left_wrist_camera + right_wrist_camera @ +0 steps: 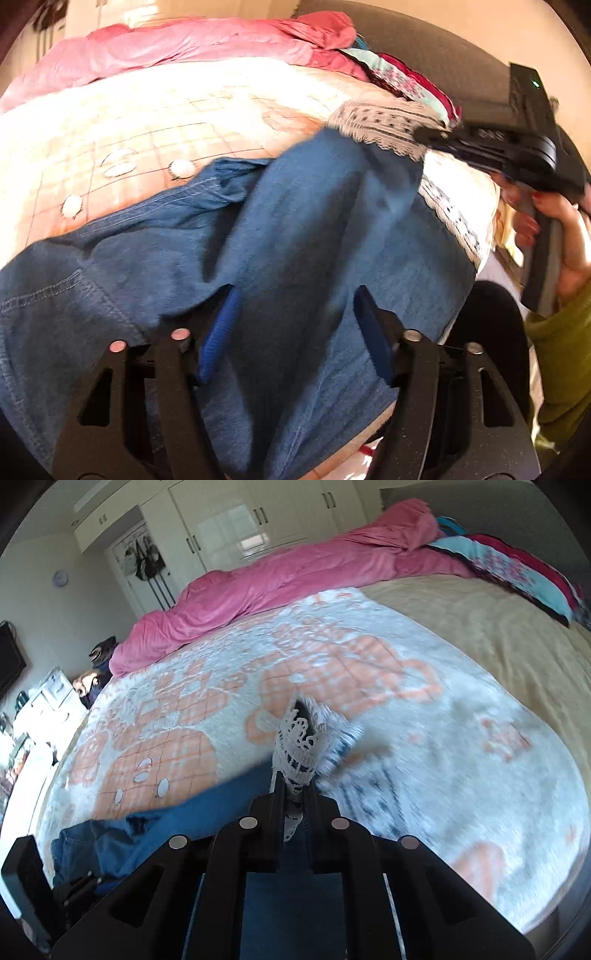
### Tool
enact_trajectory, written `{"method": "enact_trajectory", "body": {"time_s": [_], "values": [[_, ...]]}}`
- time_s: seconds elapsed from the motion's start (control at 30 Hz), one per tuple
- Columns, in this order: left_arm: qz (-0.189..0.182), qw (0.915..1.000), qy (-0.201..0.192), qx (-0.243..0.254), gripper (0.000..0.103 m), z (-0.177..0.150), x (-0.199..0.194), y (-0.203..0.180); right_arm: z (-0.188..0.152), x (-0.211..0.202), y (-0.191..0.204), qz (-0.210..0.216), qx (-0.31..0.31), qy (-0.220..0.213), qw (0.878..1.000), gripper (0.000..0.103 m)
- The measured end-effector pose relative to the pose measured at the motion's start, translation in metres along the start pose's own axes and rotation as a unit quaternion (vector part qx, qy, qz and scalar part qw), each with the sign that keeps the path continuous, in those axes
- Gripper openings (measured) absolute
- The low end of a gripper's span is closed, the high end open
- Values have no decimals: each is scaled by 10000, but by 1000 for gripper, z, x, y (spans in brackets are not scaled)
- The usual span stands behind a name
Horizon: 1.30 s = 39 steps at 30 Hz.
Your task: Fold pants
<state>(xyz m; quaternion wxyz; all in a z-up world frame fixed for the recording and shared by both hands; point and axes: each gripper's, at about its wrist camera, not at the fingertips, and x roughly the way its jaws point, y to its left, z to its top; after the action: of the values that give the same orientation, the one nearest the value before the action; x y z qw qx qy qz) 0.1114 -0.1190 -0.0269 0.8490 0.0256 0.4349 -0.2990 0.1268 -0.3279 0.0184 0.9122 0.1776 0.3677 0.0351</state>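
Note:
Blue denim pants (295, 236) with white lace cuffs (384, 125) lie on a white and orange blanket (147, 122) on the bed. My left gripper (295, 295) is open just above the denim, with its blue pads (218, 332) apart and nothing between them. My right gripper (295, 775) is shut on the lace cuff (299, 738) of a pant leg and holds it lifted above the blanket (369, 664). The right gripper also shows in the left wrist view (436, 138), at the cuff end on the right. Denim (155, 830) trails to the lower left in the right wrist view.
A pink duvet (295, 572) lies bunched along the far side of the bed. Patterned pillows (517, 572) sit at the far right. White wardrobes (240, 520) stand behind. A dresser with clutter (44, 701) stands at the left.

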Motion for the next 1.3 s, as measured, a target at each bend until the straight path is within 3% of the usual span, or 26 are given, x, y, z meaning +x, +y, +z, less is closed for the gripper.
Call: {"method": "enact_trajectory", "body": {"time_s": [0.2,0.3,0.43,0.5,0.8,0.83,0.87,0.97,1.3], "values": [[303,9962,89,809,26,-7,6,-23,-44,-15,-36,58,564,256,9981,9],[380,9932,105,1098,22,-10,7,-33,-56,-16,-43,237,685,299,9969,12],[373,9940,106,1020,14,-9,8,-26,-55,-18,-47,230,740,172,9968,37],[360,9949,83,943,7,-6,7,-21,-53,-18,-51,183,758,117,9969,43],[331,9955,23,893,4,-12,6,-21,-36,-3,-65,204,948,-45,9953,41],[322,9956,17,875,3,-13,6,-21,-33,-2,-65,164,894,-29,9959,23],[305,9959,20,852,2,-13,6,-20,-32,-1,-64,144,845,-32,9963,16],[183,9968,40,775,0,-12,2,-17,-32,-11,-64,377,893,-134,9952,15],[-16,9953,-247,931,0,-22,-41,-24,-56,-66,-69,378,854,16,9956,15]]}}
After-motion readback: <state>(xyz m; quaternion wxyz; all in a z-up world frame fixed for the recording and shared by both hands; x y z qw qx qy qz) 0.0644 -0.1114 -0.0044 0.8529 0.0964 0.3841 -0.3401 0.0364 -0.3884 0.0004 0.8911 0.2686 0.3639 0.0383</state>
